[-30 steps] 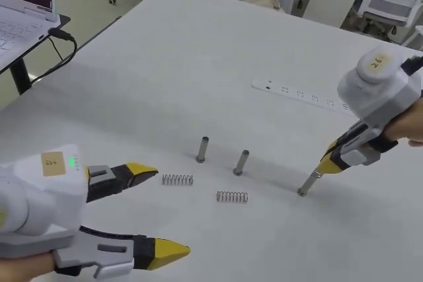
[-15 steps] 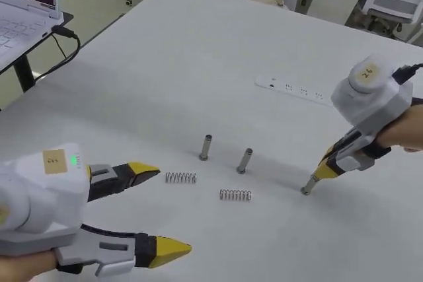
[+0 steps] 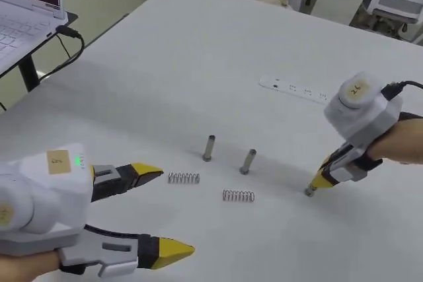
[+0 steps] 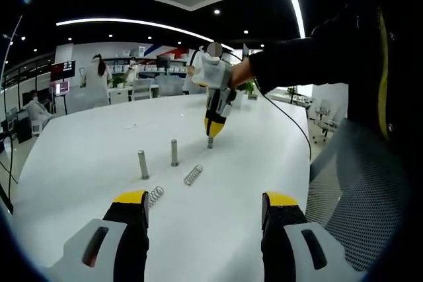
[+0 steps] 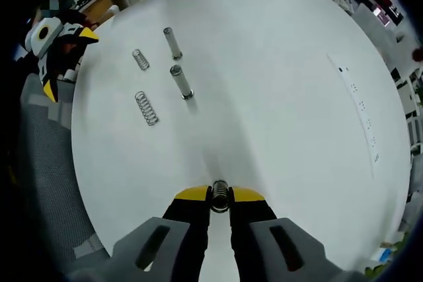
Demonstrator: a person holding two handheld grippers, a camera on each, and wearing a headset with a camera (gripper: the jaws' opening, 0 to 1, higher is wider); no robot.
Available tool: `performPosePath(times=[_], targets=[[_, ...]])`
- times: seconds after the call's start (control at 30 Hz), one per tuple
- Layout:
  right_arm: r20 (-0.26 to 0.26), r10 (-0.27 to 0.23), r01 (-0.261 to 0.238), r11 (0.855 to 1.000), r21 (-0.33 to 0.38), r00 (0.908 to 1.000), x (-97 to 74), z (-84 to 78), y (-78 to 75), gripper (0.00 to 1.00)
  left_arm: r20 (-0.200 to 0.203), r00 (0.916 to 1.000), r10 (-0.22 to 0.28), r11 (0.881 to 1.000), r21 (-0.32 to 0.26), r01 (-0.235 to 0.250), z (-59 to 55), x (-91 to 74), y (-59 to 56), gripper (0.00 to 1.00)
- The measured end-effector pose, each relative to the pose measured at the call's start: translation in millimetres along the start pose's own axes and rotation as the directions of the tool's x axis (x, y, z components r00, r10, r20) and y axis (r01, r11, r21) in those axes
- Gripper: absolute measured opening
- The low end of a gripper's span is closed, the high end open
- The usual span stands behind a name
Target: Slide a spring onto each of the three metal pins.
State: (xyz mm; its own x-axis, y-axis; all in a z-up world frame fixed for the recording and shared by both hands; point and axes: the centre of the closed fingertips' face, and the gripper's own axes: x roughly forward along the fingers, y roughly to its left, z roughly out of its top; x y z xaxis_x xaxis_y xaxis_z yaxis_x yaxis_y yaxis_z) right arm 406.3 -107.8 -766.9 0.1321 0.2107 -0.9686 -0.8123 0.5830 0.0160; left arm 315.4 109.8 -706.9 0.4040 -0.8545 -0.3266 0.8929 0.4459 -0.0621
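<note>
Two steel pins stand upright mid-table, with two loose springs lying in front of them. My right gripper is shut on a third spring, pressed low over the third pin, of which just the base shows. In the right gripper view the coil end sits between the yellow tips. My left gripper is open and holds nothing, near the left spring. The left gripper view has the pins ahead of it and the right gripper beyond.
A white power strip lies behind the pins on the white table. A laptop sits on a side stand at far left, with a cable. Office chairs stand past the far edge.
My right gripper has slid down along the third pin, so less of the pin shows. The left gripper, the other pins and the loose springs have stayed put; the head camera shifted slightly.
</note>
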Motion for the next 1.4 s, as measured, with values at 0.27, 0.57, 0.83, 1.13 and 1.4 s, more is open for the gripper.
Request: performPosePath(times=[0.27,0.57,0.83,1.13,1.4], targets=[[-0.010,-0.002,0.003,1.000,0.013,0.9999,6.7,-3.0,0.4,0.09,-0.002,1.0000,-0.002,1.000,-0.001,0.002,-0.6,0.0,0.0,0.66],[-0.003,-0.005,0.005,1.000,0.016,1.0000,9.7,-2.2,-1.4,0.09,-0.005,1.0000,-0.007,1.000,-0.002,0.007,-1.5,0.4,-0.9,0.65],[0.008,0.006,-0.006,1.000,0.016,0.9999,9.4,-4.0,-0.3,0.16,-0.008,0.9999,-0.013,1.000,0.000,0.013,-3.1,1.7,-1.2,0.64],[0.047,-0.012,0.011,1.000,0.026,0.9988,-0.9,-3.8,-1.3,0.24,-0.010,0.9997,-0.021,1.000,0.004,0.021,-2.7,4.9,-1.4,0.64],[0.104,-0.031,0.027,0.999,0.041,0.9941,-13.4,0.4,0.6,0.28,-0.014,0.9992,-0.037,0.999,0.017,0.037,0.8,8.3,-3.4,0.64]])
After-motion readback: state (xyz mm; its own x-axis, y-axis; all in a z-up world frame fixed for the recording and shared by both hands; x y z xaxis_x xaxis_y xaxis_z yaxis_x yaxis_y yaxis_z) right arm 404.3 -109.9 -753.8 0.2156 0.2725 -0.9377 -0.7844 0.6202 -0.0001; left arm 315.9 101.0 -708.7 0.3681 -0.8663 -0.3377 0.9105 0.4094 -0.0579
